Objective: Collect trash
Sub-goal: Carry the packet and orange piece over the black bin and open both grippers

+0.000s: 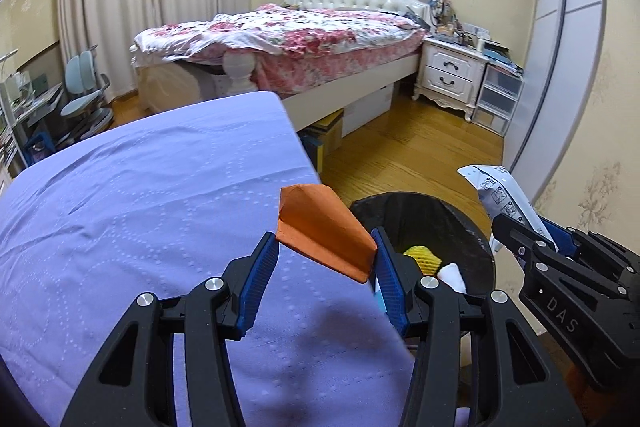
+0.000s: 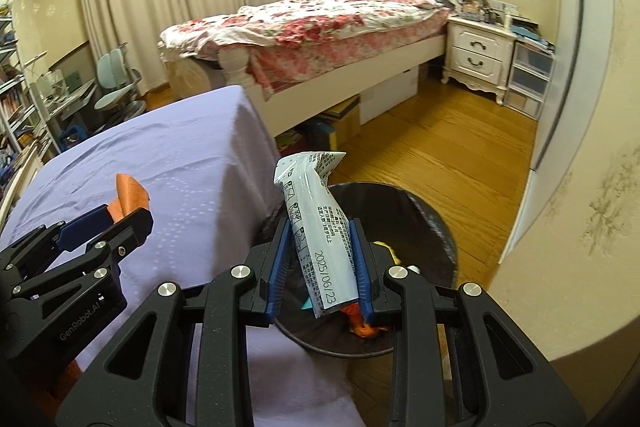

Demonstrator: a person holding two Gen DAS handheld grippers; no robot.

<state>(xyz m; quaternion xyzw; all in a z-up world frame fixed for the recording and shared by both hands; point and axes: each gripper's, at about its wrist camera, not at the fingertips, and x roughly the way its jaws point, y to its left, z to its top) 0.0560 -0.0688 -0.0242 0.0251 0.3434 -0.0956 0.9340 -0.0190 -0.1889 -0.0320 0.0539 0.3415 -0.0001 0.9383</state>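
the left gripper (image 1: 324,251) sits low in the centre of its frame, blue ribbed pads clamped on a folded orange paper (image 1: 322,233), matte with sharp creases and a pointed top, held over the edge of the lilac quilted table cover (image 1: 140,207). the right gripper (image 2: 322,259), low centre in its own view, is clamped on a white plastic wrapper (image 2: 316,227), crinkled, glossy, printed with small black text and a date, tilted up toward the frame's middle. just behind both, lower right, stands a round black bin (image 2: 432,223) lined with dark film, holding yellow and white scraps. wooden plank floor (image 2: 440,155) lies beyond.
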